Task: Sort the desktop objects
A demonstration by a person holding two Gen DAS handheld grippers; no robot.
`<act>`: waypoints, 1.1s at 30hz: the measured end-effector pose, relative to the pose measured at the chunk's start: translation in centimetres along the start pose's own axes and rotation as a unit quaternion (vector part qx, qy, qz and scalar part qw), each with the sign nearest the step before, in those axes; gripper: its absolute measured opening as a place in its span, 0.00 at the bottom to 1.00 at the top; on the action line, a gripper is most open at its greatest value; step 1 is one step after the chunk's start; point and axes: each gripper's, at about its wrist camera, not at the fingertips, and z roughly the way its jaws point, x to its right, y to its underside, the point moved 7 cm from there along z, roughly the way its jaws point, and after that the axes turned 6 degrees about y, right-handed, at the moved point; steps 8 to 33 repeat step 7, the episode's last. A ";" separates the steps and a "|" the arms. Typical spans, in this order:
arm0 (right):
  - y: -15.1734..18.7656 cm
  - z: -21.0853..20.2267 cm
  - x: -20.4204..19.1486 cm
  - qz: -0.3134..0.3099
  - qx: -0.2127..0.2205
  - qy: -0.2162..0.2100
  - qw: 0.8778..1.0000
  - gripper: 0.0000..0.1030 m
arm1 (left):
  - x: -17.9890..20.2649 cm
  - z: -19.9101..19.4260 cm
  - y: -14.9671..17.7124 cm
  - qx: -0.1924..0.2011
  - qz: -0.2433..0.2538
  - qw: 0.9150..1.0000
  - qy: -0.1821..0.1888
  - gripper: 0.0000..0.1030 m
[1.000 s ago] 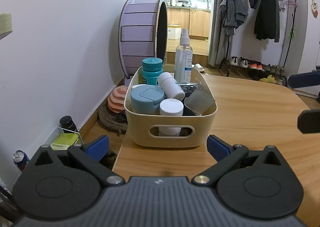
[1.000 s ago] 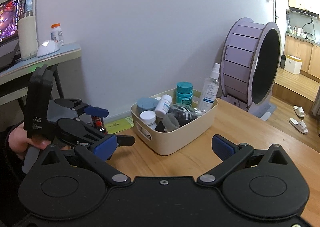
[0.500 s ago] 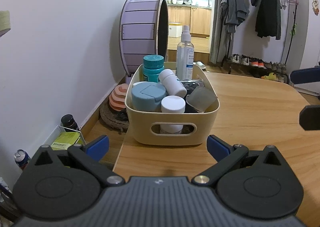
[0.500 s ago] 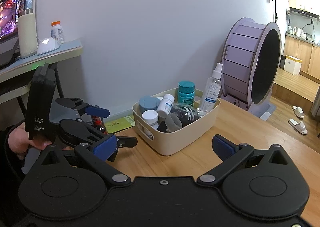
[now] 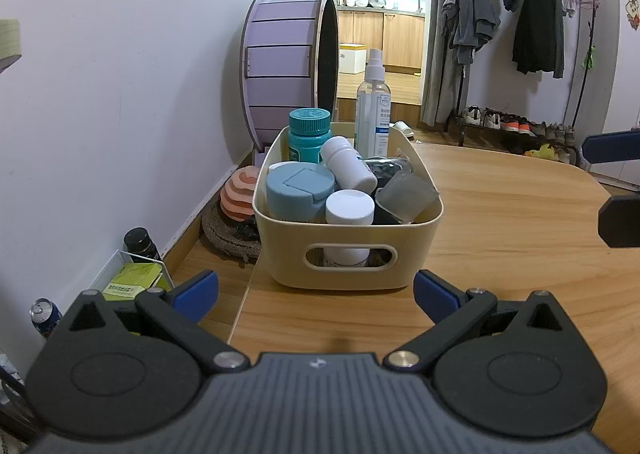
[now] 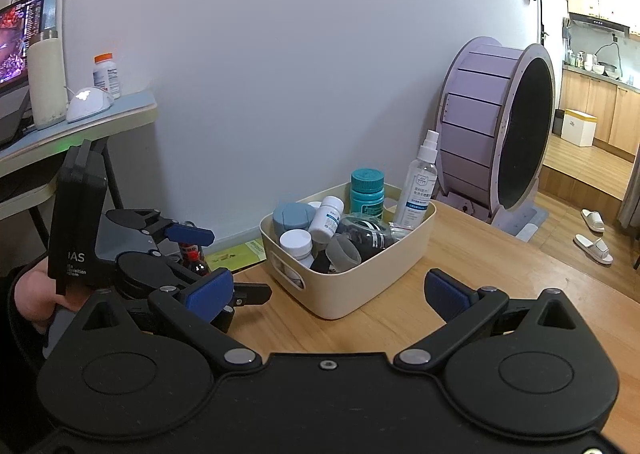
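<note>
A cream storage bin (image 5: 348, 254) packed with bottles sits at the centre of the left wrist view, on the left edge of a wooden worktop (image 5: 500, 213), its cut-out handle facing the camera. Inside stand a teal bottle (image 5: 309, 135) and a clear spray bottle (image 5: 373, 109) at the back; a blue flip-top container (image 5: 298, 193) and a white-capped bottle (image 5: 349, 209) fill the front, with a white pill bottle (image 5: 348, 169) leaning between them and a frosted grey cap (image 5: 406, 193) tilted at the right.

The left hand-held gripper (image 5: 316, 292) fills the bottom of that frame, its blue-padded fingers (image 5: 196, 290) spread wide and empty, just short of the bin. In the right wrist view it appears at the lower left, gripped by a person's hand (image 6: 34, 296).

The right hand-held gripper (image 6: 328, 294) lies across the bottom of its own frame, likewise wide open and holding nothing, with the bin ahead at centre. Its fingertips (image 5: 620, 181) show at the right edge of the left view.

A large purple exercise wheel (image 5: 288, 69) stands on the floor behind the bin. A clothes rack (image 5: 532, 13) occupies the upper right of the left view; a side desk (image 6: 80, 125) with a lamp base and a monitor sits at the upper left of the right view.
</note>
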 end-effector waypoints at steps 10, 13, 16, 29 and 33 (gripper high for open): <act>-0.1 0.1 -0.1 0.000 0.001 0.000 1.000 1.00 | 0.0 -0.3 -0.4 -0.001 -0.001 1.000 -0.001 1.00; -0.1 0.1 -0.1 0.000 0.001 0.000 1.000 1.00 | 0.0 -0.3 -0.4 -0.001 -0.001 1.000 -0.001 1.00; -0.1 0.1 -0.1 0.000 0.001 0.000 1.000 1.00 | 0.0 -0.3 -0.4 -0.001 -0.001 1.000 -0.001 1.00; -0.1 0.1 -0.1 0.000 0.001 0.000 1.000 1.00 | 0.0 -0.3 -0.4 -0.001 -0.001 1.000 -0.001 1.00; -0.1 0.1 -0.1 0.000 0.001 0.000 1.000 1.00 | 0.0 -0.3 -0.4 -0.001 -0.001 1.000 -0.001 1.00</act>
